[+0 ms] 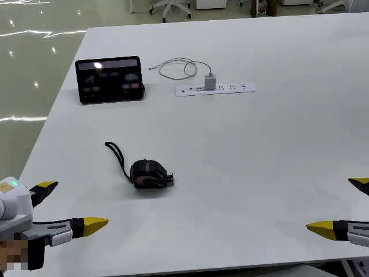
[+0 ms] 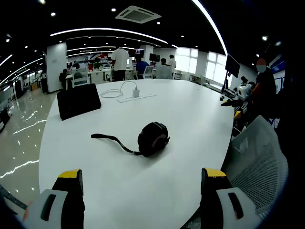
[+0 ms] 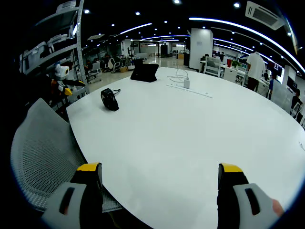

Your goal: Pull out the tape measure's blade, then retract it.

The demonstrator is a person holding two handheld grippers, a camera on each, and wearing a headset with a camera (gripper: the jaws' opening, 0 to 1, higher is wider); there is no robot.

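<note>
Head view: tape measure (image 1: 151,174) lies on the white table (image 1: 277,144), strap (image 1: 117,154) trailing toward 10 o'clock. I hold the left gripper (image 1: 75,205) at its 8 o'clock and the right gripper (image 1: 333,203) at 4 o'clock. Both have jaws spread wide, holding nothing.

Black tape measure (image 1: 149,173), white table (image 1: 259,144), black tablet (image 1: 109,79), white power strip (image 1: 233,88) (white charger (image 1: 210,82) too)

- Tape measure (image 1: 150,174) lies on the table (image 1: 259,150), between your left gripper (image 1: 78,203) and right gripper (image 1: 330,203), nearer the left.
- Tablet (image 1: 109,79) stands behind it, leftward.
- Power strip (image 1: 214,89) lies right of the tablet.
</note>
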